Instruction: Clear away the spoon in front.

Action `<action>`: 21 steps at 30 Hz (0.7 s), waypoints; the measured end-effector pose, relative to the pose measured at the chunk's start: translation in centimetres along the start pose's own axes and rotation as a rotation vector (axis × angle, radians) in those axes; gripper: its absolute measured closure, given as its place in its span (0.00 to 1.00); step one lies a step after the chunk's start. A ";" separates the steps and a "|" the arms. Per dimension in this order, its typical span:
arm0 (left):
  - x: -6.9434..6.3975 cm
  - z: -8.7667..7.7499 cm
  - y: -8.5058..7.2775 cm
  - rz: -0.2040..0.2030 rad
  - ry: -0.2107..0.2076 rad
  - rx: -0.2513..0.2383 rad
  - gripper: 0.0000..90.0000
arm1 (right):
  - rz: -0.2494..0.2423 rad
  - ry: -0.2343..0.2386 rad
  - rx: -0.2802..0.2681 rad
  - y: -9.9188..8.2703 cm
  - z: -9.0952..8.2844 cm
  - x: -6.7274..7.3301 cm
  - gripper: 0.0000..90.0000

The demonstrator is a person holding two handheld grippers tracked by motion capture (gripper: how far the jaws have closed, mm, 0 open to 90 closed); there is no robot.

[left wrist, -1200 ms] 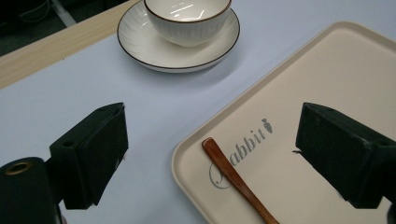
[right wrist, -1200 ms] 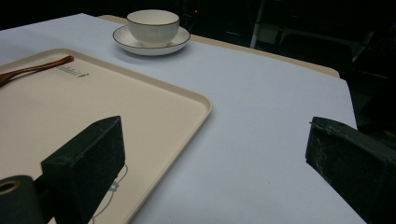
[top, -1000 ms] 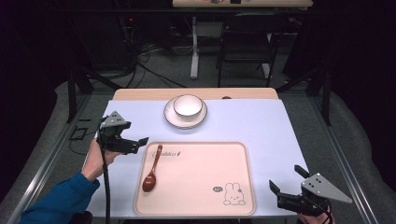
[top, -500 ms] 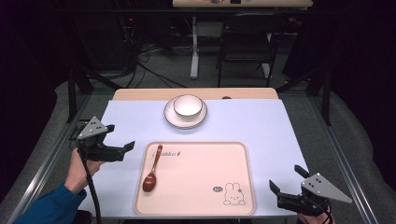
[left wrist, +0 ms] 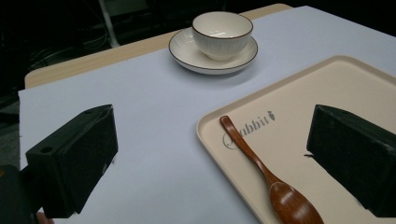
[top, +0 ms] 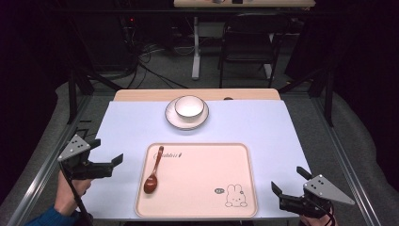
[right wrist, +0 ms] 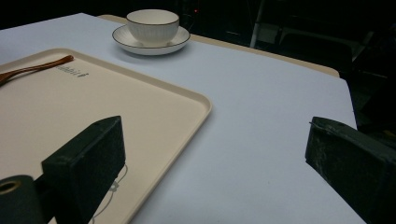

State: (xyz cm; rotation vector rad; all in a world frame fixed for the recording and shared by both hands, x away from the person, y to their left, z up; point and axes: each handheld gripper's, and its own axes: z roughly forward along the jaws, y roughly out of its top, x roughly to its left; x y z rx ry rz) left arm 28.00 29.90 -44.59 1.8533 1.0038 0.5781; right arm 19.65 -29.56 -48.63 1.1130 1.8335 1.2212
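My spoon [top: 154, 170] lies lengthwise, bowl toward the frame's bottom, handle up, on the tray [top: 197, 214] at centre. Both my left gripper [top: 117, 160] and right gripper [top: 288, 187] stand apart, the left having just been opening, empty. White-covered table [top: 263, 127], dark room.

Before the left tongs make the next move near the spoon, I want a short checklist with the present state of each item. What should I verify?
1. Left tongs open, nothing between the jaws: ok; they have just been opening.
2. Spoon lies flat on the tray, free of both tongs: ok.
3. Left tongs off the tray, over the table cover: ok.
4. Bowl upright on its saucer, apart from the tray: ok.
5. Right tongs open and away from the spoon: ok.
6. Bowl contents: cannot tell.
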 end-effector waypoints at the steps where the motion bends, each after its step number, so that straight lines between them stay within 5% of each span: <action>1: -0.1 -0.1 -0.4 -0.008 -0.004 -0.010 0.02 | -0.001 0.000 0.001 0.0 0.0 0.0 0.04; 11: -0.5 -0.7 -3.9 -0.040 -0.008 -0.057 0.00 | 0.001 0.000 -0.001 0.0 0.0 0.0 0.04; 21: -0.5 0.3 -4.9 -0.059 -0.019 -0.010 0.00 | -0.002 0.001 -0.006 0.0 0.0 0.0 0.04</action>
